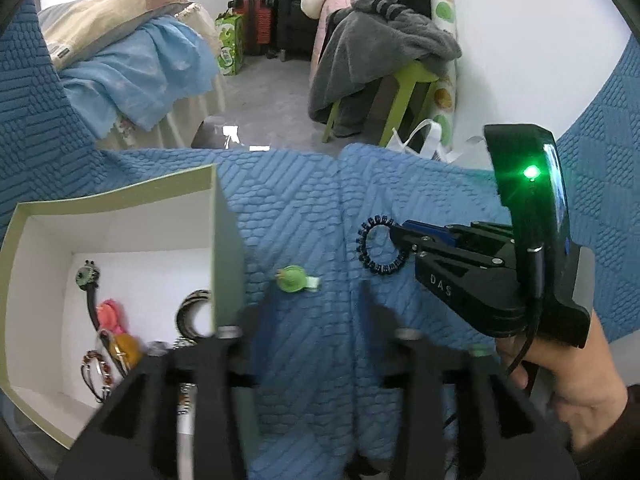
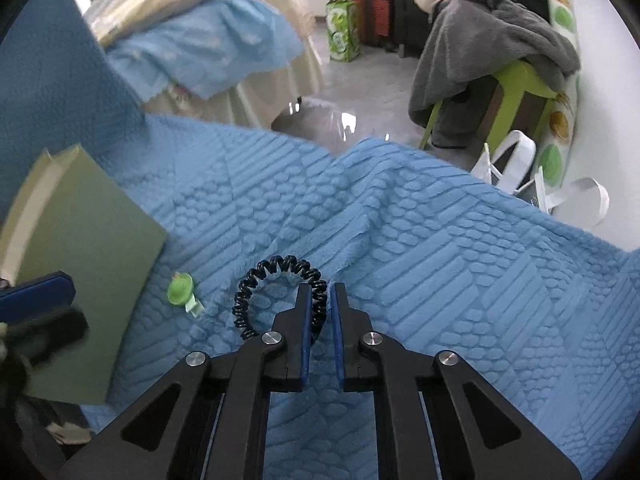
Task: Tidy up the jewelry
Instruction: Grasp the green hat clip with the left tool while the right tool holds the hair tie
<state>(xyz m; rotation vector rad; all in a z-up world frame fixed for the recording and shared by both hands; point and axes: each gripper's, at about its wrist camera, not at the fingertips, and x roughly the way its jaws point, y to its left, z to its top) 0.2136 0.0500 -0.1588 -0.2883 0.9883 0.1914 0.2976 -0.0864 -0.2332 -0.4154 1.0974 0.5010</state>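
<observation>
Black coil bracelet (image 2: 280, 292) pinched between right jaws.

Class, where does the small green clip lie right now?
In both views the small green clip lies on the blue textured blanket, between the green box and the black spiral hair tie.

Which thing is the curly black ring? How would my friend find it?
Look at the blue blanket, to the right of the green box. The hair tie lies there, beside a little green clip. It is the only black springy coil, and the right tongs pinch its side.
</observation>
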